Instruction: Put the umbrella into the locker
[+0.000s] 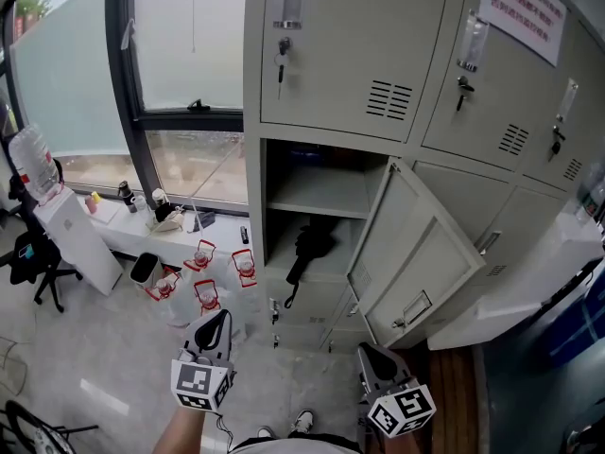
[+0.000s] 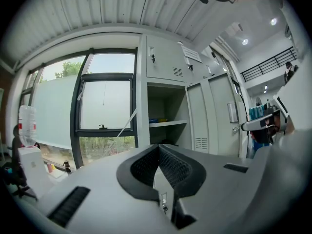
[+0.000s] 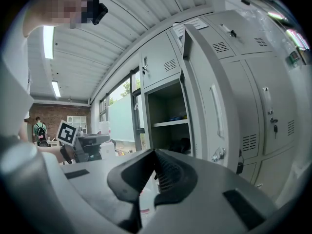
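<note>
A black folded umbrella (image 1: 307, 246) lies on the lower shelf inside the open grey locker (image 1: 284, 173), its strap hanging over the shelf edge. The locker door (image 1: 416, 253) stands swung out to the right. My left gripper (image 1: 217, 322) is low in the head view, in front of the locker and apart from it, shut with nothing in it. In its own view the left gripper (image 2: 158, 148) has its jaws meeting. My right gripper (image 1: 371, 356) is below the door, also shut and empty. In the right gripper view its tips (image 3: 155, 152) touch, and the umbrella (image 3: 183, 144) shows dark inside the compartment.
Several large water bottles with red handles (image 1: 203, 274) stand on the floor left of the locker. A white water dispenser (image 1: 66, 230) and a black chair (image 1: 33, 268) are at the far left under the window (image 1: 189, 45). Neighbouring locker doors (image 1: 340, 55) are closed with keys in them.
</note>
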The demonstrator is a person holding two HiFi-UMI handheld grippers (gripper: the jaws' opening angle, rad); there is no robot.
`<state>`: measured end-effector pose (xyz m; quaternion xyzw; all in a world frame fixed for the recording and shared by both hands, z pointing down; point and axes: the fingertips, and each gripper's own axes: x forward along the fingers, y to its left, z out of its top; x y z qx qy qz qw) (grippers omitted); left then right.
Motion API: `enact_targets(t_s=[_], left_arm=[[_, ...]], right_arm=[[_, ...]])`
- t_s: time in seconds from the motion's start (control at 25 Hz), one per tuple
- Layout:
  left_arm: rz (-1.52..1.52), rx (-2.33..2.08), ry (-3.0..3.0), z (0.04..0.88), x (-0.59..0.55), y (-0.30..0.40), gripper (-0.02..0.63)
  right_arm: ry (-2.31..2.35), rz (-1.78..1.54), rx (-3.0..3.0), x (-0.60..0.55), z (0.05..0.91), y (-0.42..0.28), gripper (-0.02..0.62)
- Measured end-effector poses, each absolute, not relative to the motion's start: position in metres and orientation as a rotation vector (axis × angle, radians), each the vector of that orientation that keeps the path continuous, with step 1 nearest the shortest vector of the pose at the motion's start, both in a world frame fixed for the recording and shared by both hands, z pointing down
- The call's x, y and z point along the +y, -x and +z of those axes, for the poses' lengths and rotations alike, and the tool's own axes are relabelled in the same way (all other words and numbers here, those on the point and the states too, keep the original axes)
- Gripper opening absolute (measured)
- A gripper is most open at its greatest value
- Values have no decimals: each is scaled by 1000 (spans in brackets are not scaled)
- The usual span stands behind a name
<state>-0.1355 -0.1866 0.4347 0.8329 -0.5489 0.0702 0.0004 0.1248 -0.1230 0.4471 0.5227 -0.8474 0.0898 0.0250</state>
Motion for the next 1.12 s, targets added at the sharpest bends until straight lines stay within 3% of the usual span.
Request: enact_targets(t_s=[1.12], left_arm=[[90, -1835, -2573, 429, -137, 166, 20]], right_arm=[[-1806, 108, -2602, -136, 408, -154, 17]])
